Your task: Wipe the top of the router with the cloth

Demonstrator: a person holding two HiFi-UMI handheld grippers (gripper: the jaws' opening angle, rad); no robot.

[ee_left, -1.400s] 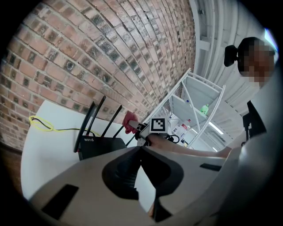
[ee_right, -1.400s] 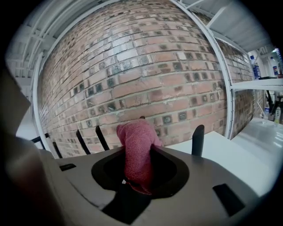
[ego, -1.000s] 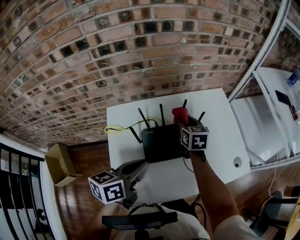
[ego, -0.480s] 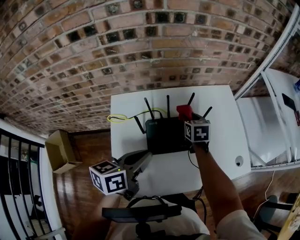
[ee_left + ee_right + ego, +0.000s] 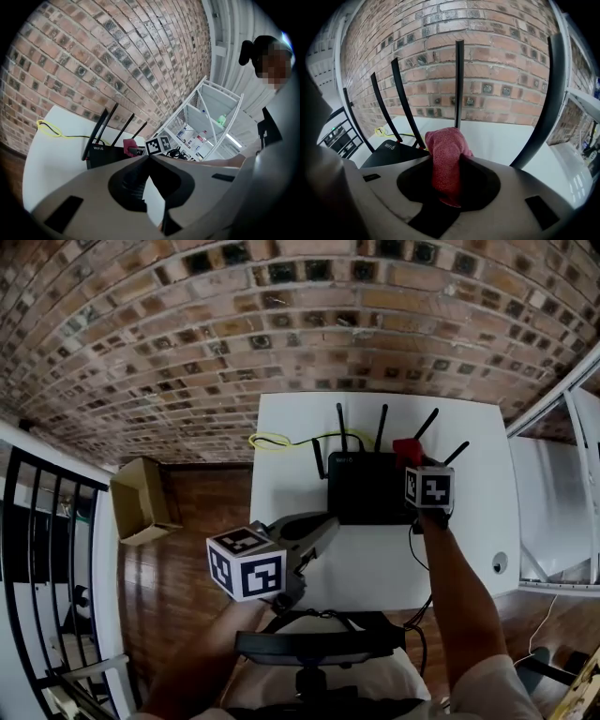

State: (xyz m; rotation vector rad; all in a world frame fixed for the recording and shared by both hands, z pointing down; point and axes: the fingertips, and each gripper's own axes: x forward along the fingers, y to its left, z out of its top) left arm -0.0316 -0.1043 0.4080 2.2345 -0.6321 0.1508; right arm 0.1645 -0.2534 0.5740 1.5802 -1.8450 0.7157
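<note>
A black router point(image 5: 367, 491) with several upright antennas sits in the middle of the white table point(image 5: 291, 427). My right gripper point(image 5: 412, 465) is shut on a red cloth point(image 5: 407, 450) at the router's back right corner, between two antennas. In the right gripper view the cloth point(image 5: 443, 140) bulges out of the jaws, with the router point(image 5: 391, 152) to its lower left. Whether the cloth touches the router I cannot tell. My left gripper point(image 5: 328, 521) hovers shut over the table's front edge, left of the router, holding nothing. From the left gripper view I see the router point(image 5: 105, 154) and the cloth point(image 5: 128, 146).
A yellow cable point(image 5: 274, 440) loops on the table behind the router's left side. A black cable point(image 5: 418, 549) runs off the front right. A cardboard box point(image 5: 141, 507) lies on the wooden floor at left. A brick wall stands behind; a white shelf point(image 5: 201, 117) stands at right.
My right gripper has come down with the cloth toward the router's back right corner. The head view has shifted, so the table sits further right. My left gripper has kept its place.
</note>
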